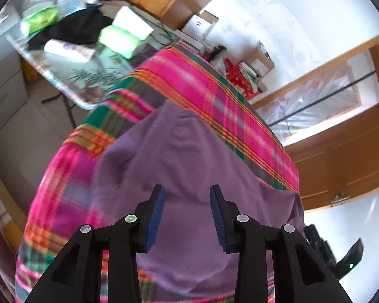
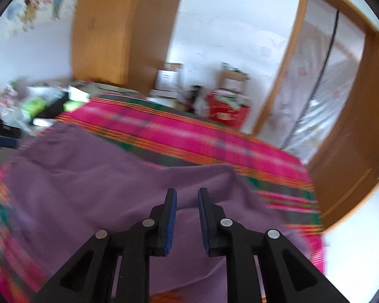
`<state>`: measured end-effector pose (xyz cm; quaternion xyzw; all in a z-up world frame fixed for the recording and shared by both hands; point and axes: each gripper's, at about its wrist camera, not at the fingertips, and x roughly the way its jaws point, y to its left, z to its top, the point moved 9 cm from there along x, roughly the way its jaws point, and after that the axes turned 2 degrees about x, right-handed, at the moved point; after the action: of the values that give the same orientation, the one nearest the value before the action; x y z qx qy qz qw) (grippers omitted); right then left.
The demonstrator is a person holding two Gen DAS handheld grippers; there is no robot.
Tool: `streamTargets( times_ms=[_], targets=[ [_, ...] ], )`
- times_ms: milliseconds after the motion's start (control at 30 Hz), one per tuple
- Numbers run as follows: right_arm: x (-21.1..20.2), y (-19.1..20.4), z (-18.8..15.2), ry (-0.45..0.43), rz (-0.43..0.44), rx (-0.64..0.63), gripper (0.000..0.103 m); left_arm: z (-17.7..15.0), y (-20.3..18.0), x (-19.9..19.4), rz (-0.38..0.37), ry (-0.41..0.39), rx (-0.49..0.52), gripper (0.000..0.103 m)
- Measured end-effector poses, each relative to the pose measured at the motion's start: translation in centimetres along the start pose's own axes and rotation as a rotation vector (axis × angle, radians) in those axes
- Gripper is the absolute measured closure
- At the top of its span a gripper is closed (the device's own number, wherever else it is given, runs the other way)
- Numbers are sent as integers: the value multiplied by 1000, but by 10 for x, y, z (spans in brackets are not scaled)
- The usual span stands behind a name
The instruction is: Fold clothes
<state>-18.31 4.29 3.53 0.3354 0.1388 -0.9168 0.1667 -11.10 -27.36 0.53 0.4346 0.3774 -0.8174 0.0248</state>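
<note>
Purple garment (image 1: pixel 189 156) lies spread on the plaid bedspread (image 1: pixel 214 85), directly ahead of and beneath both pairs of fingers. The left gripper (image 1: pixel 187 192) stands open with nothing between its pads; the right gripper (image 2: pixel 187 194) is parted more narrowly, also empty. The cloth's long axis seems to run away from the left fingers toward the cluttered tabletop (image 1: pixel 70 58). Risk — with both pairs empty, the loose fabric may slump or crease, and the near edge by the bed's side could slide off.
</note>
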Motion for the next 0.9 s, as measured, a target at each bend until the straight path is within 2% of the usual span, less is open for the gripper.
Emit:
streamTargets(
  times_ms=[133,233,367,500,833,867,900],
  targets=[
    [-23,54,-22,-38,174,-44,81,-18,22,-14,-13,0,-29,64],
    [-25,100,-43,-10,298,-104,80,-34,39,-19,-31,-2,-77,64],
    [-22,154,-71,19,348,-216,80,-57,52,-16,-55,23,-121,64],
    [-22,197,-87,39,435,-284,80,-79,58,-12,-63,54,-132,64],
    [-6,247,-110,69,392,-402,82,-103,68,-12,-115,63,-182,64],
    [-4,248,-110,66,372,-408,88,-105,69,-13,-113,67,-188,64],
    [-3,248,-111,64,353,-415,98,-108,70,-13,-111,70,-191,64]
  ],
)
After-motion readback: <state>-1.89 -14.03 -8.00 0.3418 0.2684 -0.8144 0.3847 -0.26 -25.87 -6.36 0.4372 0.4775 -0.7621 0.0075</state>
